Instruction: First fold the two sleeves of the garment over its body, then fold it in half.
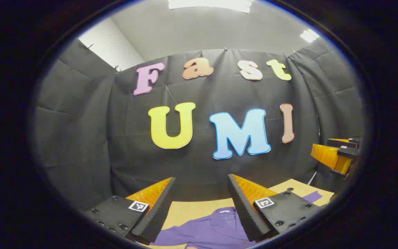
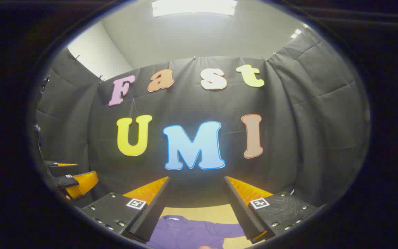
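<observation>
A purple garment (image 1: 209, 230) lies spread on the tan table (image 1: 192, 209), collar toward the far wall, with one sleeve end (image 1: 312, 197) reaching to the right. My left gripper (image 1: 200, 211) hangs open above the garment's collar area, nothing between its fingers. In the right gripper view the same garment (image 2: 188, 233) lies below, a sleeve (image 2: 231, 230) stretched to the right. My right gripper (image 2: 195, 211) is open and held above it, apart from the cloth. The right gripper (image 1: 337, 155) shows at the right edge of the left gripper view; the left gripper (image 2: 73, 180) shows at the left edge of the right gripper view.
The black cloth booth wall (image 1: 202, 166) stands close behind the table's far edge. A bare strip of table (image 2: 199, 209) lies between the garment's collar and the wall.
</observation>
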`<state>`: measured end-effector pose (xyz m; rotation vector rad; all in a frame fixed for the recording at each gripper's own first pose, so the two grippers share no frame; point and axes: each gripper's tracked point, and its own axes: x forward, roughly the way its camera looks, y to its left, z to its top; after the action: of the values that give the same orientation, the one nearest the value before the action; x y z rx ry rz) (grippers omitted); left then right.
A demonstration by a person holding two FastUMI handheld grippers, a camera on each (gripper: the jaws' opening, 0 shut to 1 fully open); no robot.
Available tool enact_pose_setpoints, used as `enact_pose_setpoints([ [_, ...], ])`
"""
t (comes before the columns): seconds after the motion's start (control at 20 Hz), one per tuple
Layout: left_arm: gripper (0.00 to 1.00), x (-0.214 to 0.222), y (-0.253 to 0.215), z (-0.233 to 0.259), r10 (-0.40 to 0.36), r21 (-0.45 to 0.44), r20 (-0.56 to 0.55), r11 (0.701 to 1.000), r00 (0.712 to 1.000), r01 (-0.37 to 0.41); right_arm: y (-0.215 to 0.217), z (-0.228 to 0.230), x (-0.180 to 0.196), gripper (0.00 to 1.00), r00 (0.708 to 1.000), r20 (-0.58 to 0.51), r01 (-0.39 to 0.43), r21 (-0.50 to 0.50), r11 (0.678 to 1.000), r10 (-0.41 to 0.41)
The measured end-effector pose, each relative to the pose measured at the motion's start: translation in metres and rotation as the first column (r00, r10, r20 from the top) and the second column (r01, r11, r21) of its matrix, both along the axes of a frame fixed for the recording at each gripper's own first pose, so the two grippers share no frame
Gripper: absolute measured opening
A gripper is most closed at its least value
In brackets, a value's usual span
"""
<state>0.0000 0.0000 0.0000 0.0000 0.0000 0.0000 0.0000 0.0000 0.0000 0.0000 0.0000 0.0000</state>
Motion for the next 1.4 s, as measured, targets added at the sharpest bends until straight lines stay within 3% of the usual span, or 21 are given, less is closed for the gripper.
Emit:
enact_pose_setpoints([
  [0.15,1.00,0.002,-0.001,-0.006,0.004,-0.012,-0.013,1.000,1.000,-0.005,0.003,-0.004,0.000,0.96,1.000,-0.006,-0.014,-0.011,1.000,0.014],
  [0.85,1.00,0.007,-0.001,-0.017,0.026,-0.050,-0.046,0.998,0.999,-0.028,-0.006,-0.020,0.004,0.93,0.999,-0.044,-0.018,-0.035,0.999,0.016],
  [1.2,1.00,0.013,-0.009,-0.019,0.017,-0.045,-0.047,0.999,0.999,-0.019,-0.022,-0.025,0.003,0.93,0.999,-0.052,0.014,-0.038,0.999,-0.016],
  [1.4,1.00,0.017,-0.011,-0.019,0.015,-0.042,-0.052,0.999,0.999,-0.017,-0.048,-0.039,0.012,0.93,0.994,-0.081,0.070,-0.052,0.996,-0.074],
])
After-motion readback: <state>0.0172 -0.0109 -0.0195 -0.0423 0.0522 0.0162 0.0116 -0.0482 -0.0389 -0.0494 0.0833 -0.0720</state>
